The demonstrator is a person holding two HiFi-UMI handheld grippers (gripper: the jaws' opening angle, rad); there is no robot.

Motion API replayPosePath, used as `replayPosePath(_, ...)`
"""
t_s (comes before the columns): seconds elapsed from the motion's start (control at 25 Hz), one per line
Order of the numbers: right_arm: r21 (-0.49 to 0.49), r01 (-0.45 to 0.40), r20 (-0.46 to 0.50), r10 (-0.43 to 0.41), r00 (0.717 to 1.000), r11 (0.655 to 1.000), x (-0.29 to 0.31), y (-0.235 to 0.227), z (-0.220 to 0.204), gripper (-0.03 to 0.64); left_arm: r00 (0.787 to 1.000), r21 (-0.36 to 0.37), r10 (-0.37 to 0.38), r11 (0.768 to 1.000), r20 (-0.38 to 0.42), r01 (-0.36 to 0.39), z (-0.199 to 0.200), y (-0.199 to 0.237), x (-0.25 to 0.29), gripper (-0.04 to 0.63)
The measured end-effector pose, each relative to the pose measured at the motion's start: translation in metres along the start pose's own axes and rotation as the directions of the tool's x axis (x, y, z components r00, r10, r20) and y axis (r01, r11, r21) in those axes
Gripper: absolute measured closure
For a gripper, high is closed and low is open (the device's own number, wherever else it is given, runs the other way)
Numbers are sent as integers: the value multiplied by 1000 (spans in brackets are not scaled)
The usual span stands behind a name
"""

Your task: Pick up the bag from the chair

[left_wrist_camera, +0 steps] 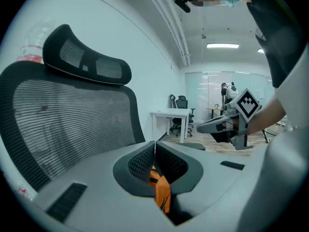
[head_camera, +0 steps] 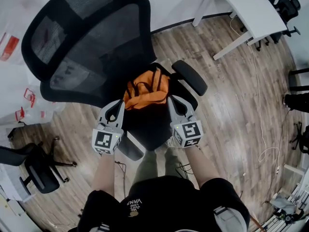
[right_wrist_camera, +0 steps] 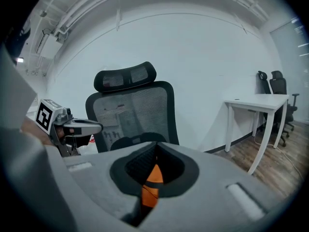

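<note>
An orange bag (head_camera: 147, 92) hangs low over the dark seat (head_camera: 150, 125) of a black mesh office chair (head_camera: 96, 47). My left gripper (head_camera: 119, 103) is at the bag's left edge and my right gripper (head_camera: 172, 99) at its right edge. In the left gripper view the jaws (left_wrist_camera: 155, 144) meet at their tips, with an orange strip of the bag (left_wrist_camera: 161, 191) caught between them. The right gripper view shows the same: closed tips (right_wrist_camera: 155, 148) with orange fabric (right_wrist_camera: 152, 181) pinched below. Each gripper view also shows the other gripper: the right one (left_wrist_camera: 231, 119) and the left one (right_wrist_camera: 72, 127).
The chair's armrests (head_camera: 189, 77) flank the seat. A white desk (head_camera: 251, 8) stands at the back right, with a cable (head_camera: 263, 129) across the wood floor. Another black chair (head_camera: 34, 164) is at the lower left, and clear plastic bags (head_camera: 19, 57) lie along the left wall.
</note>
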State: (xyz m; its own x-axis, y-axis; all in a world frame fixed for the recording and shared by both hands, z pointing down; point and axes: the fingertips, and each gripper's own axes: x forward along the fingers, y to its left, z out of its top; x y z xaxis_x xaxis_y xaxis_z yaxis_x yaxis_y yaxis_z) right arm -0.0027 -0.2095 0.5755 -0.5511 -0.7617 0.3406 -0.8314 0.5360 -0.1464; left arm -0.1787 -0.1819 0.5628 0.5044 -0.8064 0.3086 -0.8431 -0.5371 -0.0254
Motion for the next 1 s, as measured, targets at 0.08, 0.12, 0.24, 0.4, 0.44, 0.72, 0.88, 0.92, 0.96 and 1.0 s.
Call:
replayPosePath(0.08, 1, -1, -11, 1, 1000, 1000, 5, -1, -7, 618, 1000, -3, -8, 1000, -11, 8, -7, 0, 3, 586)
replayPosePath(0.12, 2, -1, -17, 1, 1000, 1000, 7, -2, -11, 618, 1000, -6, -13, 1000, -17, 13, -11, 0, 5, 586)
replayPosePath(0.24, 9, 0, -31, 0, 1000, 1000, 13, -4, -21, 618, 999, -22, -26, 999, -35, 25, -20, 0, 11, 586)
replayPosePath(0.4, 24, -4, -50, 5, 999, 1000, 20, -4, -35, 618, 997, -35, -36, 999, -61, 34, -36, 1, 17, 586)
replayPosePath(0.44, 27, -7, -56, 9, 998, 1000, 22, -3, -39, 618, 997, -37, -38, 999, -69, 36, -40, 1, 18, 586)
replayPosePath(0.72, 55, -19, -100, 25, 995, 998, 27, -4, -60, 618, 993, -104, -42, 994, -111, 31, -62, 6, 23, 586)
replayPosePath(0.88, 72, -17, -121, 26, 992, 997, 28, -6, -71, 618, 990, -129, -57, 991, -129, 40, -72, 7, 27, 586)
replayPosePath(0.92, 74, -15, -124, 24, 992, 997, 27, -7, -73, 618, 989, -134, -63, 990, -131, 45, -74, 8, 28, 584)
replayPosePath(0.96, 75, -12, -127, 21, 992, 997, 27, -8, -75, 618, 989, -142, -69, 989, -133, 50, -75, 8, 30, 584)
replayPosePath(1.0, 78, -8, -129, 18, 991, 997, 27, -9, -77, 618, 988, -150, -75, 987, -135, 55, -77, 7, 31, 584)
